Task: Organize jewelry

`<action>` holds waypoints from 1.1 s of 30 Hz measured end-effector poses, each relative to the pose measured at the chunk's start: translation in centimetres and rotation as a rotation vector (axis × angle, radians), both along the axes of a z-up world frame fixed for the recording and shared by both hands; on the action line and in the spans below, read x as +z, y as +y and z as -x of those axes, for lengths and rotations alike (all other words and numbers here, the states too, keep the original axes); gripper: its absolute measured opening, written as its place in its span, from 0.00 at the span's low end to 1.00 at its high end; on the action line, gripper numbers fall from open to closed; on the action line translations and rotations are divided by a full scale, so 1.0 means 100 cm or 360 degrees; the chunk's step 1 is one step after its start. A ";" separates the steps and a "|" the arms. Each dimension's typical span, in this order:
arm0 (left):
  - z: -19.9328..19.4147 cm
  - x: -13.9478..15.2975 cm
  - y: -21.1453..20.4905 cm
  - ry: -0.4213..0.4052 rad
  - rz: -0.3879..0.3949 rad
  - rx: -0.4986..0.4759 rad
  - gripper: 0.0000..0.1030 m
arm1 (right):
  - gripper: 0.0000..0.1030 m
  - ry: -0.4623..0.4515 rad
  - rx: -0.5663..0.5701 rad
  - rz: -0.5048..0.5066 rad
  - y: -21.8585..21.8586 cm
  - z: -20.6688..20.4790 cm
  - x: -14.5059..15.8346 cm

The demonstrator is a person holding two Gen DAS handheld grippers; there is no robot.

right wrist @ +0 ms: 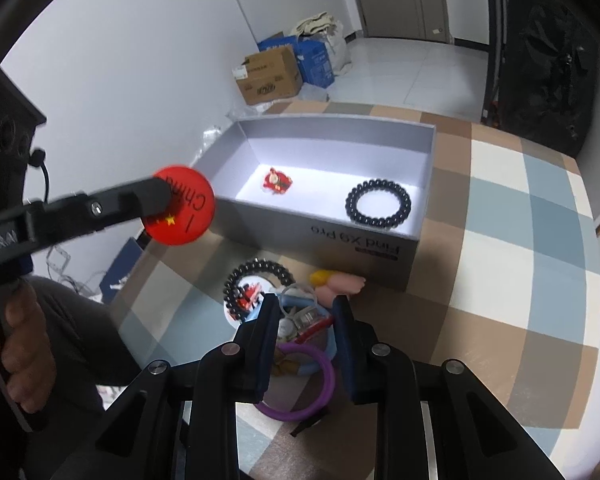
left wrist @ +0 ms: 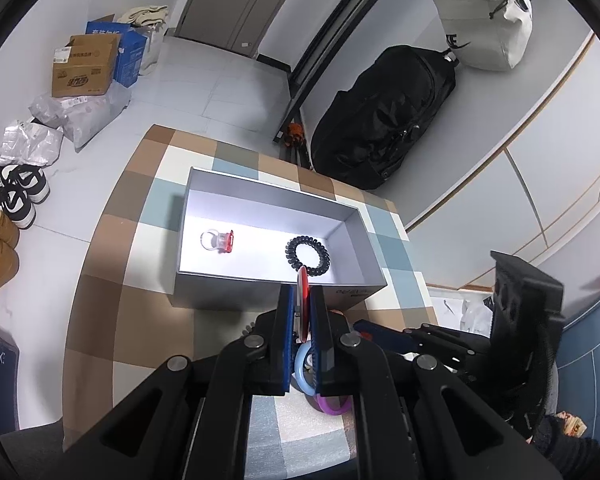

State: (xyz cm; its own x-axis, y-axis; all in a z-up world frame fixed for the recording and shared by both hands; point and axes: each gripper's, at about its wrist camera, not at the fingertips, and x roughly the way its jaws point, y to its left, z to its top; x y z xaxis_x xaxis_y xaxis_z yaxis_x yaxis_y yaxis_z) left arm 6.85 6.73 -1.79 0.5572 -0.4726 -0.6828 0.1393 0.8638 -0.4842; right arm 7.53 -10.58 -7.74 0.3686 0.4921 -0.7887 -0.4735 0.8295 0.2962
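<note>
My left gripper (left wrist: 303,300) is shut on a round red badge (left wrist: 302,294), held edge-on above the near wall of the grey box (left wrist: 276,198); the badge also shows in the right wrist view (right wrist: 182,205). The box (right wrist: 332,236) holds a black bead bracelet (right wrist: 378,202) and a red-topped ring (right wrist: 277,181); both also show in the left wrist view, bracelet (left wrist: 308,254) and ring (left wrist: 218,241). My right gripper (right wrist: 306,312) is open, low over a pile in front of the box: a black bead bracelet (right wrist: 256,276), blue ring (right wrist: 320,356), purple ring (right wrist: 300,404) and small trinkets.
The box stands on a checked tablecloth (right wrist: 520,264). A black backpack (left wrist: 384,120) and white bag (left wrist: 484,24) are against the wall beyond the table. Cardboard boxes (left wrist: 86,66) and shoes (left wrist: 16,196) lie on the floor to the left.
</note>
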 end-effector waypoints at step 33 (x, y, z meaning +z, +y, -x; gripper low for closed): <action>-0.042 0.012 -0.014 -0.0102 -0.0061 0.0188 0.03 | 0.25 -0.0157 -0.0131 -0.0332 -0.011 -0.045 0.055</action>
